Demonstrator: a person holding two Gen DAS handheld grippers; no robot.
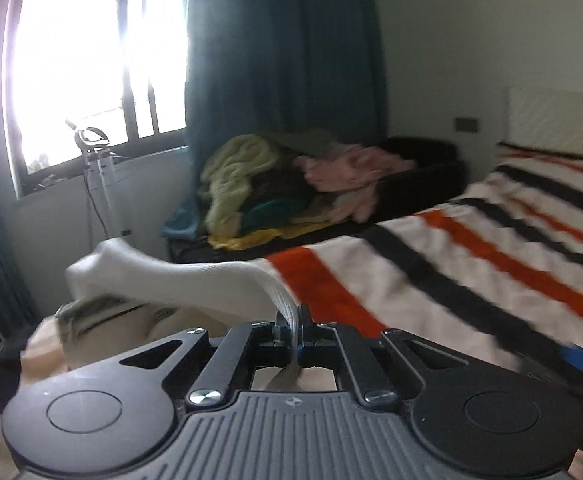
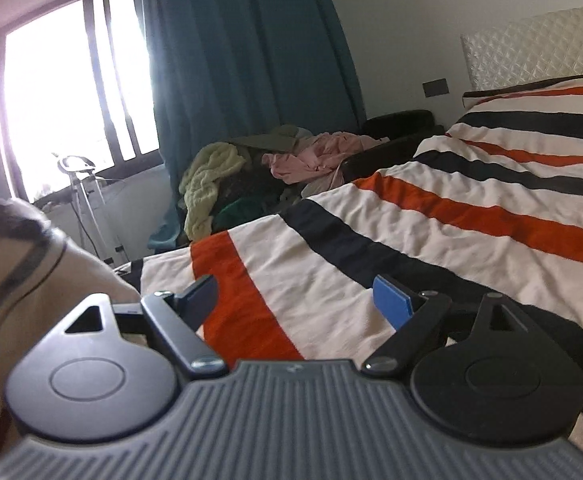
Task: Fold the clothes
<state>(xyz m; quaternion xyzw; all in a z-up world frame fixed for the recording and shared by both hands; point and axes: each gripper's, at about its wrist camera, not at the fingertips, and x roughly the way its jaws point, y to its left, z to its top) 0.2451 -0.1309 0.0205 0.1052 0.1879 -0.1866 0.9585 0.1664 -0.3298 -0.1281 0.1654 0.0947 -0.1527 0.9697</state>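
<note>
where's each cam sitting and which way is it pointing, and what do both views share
Left wrist: sits on the left gripper, looking along its jaws, shut on a white cloth, across the striped bedspread toward the window; no hand shows clearly.
Right wrist: sits on the right gripper, low over the striped bedspread, jaws open and empty, facing the same way; no hand shows.
Shared: window, teal curtain, clothes pile, bedspread.

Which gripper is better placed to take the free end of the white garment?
Probably the right gripper: it is open and empty over the striped bedspread, while the left gripper is shut on the white garment.
</note>
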